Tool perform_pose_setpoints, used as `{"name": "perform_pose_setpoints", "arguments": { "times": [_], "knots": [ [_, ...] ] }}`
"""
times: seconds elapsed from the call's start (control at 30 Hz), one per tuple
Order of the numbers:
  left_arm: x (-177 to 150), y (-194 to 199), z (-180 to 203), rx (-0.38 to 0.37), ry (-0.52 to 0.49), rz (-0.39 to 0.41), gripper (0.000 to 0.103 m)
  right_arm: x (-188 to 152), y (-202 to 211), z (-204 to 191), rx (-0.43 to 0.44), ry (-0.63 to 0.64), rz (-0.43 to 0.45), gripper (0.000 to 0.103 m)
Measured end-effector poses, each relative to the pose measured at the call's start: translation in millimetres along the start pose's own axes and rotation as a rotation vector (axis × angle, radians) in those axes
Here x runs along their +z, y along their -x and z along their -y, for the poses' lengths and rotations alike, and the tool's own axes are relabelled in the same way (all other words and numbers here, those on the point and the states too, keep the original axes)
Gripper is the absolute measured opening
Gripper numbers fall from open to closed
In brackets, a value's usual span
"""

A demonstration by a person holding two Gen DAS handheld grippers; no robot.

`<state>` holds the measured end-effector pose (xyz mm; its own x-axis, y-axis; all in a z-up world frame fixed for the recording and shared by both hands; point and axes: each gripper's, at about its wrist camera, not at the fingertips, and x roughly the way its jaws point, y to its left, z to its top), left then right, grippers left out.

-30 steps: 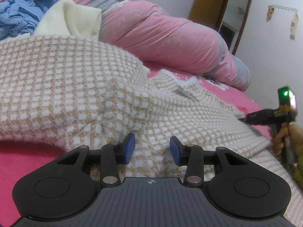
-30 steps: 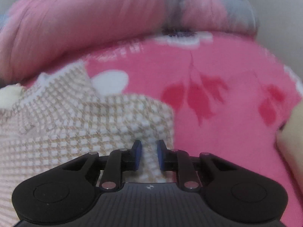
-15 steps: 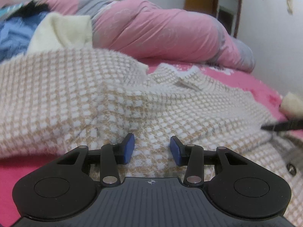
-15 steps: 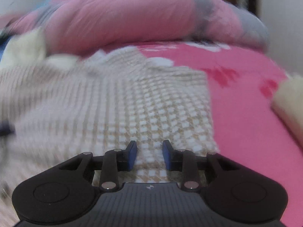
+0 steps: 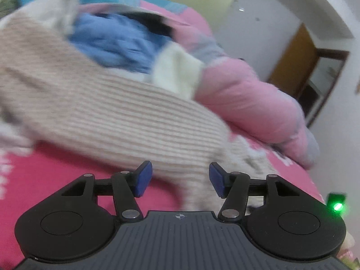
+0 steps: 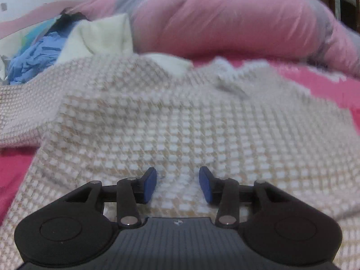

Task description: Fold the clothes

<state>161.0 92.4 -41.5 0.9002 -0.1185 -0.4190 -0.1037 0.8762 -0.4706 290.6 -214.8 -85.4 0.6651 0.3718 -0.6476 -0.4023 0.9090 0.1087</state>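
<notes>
We see a checked sweater (image 6: 180,117) in white and tan lying spread out on the bed (image 6: 326,85), which has a bright pink sheet. In the left wrist view the sweater (image 5: 112,117) looks blurry and striped, and it runs from the far left down to the spot between our left fingers.

Our right gripper (image 6: 177,185) hangs over the middle of the sweater. Its jaws have just been opening, and now they stand partly apart. The blue pads (image 6: 149,185) are not pinching anything — the knit just lies under them.

Our left gripper (image 5: 180,182) is near the sweater's edge, where the pink sheet (image 5: 56,175) begins. Its jaws have just been opening too, and they stand about halfway apart. We see cloth behind the gap, but the blue pads (image 5: 142,182) do not squeeze it, so this gripper holds nothing.

Behind the sweater sits a big pink quilt (image 6: 236,22), rolled up like a long pillow. To its left there is a pile of other clothes — a cream one (image 6: 101,36) and a blue one (image 6: 33,60). In the left wrist view a small green light (image 5: 337,207) glows at the right edge, and a brown door (image 5: 292,67) stands far back.
</notes>
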Motion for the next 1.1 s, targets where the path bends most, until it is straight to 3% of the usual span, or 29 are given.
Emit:
{"name": "perform_pose_setpoints", "arguments": {
  "times": [0.1, 0.2, 0.4, 0.6, 0.8, 0.87, 0.93, 1.0, 1.1],
  "knots": [
    [1, 14, -30, 0.017, 0.03, -0.002, 0.056, 7, 23, 1, -0.028, -0.06, 0.02, 0.045],
    [-6, 17, -38, -0.011, 0.028, -0.018, 0.057, 0, 55, 16, -0.025, -0.184, 0.064, 0.045],
    [-21, -7, 14, -0.146, -0.199, -0.092, 0.057, -28, 94, 90, -0.042, -0.625, 0.056, 0.046],
    [-31, -54, 52, -0.115, -0.336, -0.141, 0.051, -41, 77, 133, -0.008, -0.918, 0.029, 0.044],
    [-33, -87, 69, -0.086, -0.389, -0.153, 0.039, -56, 76, 147, 0.004, -1.039, 0.099, 0.043],
    [-32, -93, 69, -0.08, -0.38, -0.144, 0.03, -56, 71, 151, 0.011, -1.037, 0.114, 0.042],
    [-31, -97, 68, -0.072, -0.367, -0.142, 0.025, -56, 65, 153, 0.008, -1.039, 0.128, 0.036],
    [-33, -97, 69, -0.053, -0.374, -0.138, 0.024, -59, 63, 154, -0.012, -1.032, 0.147, 0.017],
    [-39, -91, 77, -0.03, -0.425, -0.12, 0.02, -62, 66, 153, -0.034, -0.993, 0.191, 0.008]
  ]
}}
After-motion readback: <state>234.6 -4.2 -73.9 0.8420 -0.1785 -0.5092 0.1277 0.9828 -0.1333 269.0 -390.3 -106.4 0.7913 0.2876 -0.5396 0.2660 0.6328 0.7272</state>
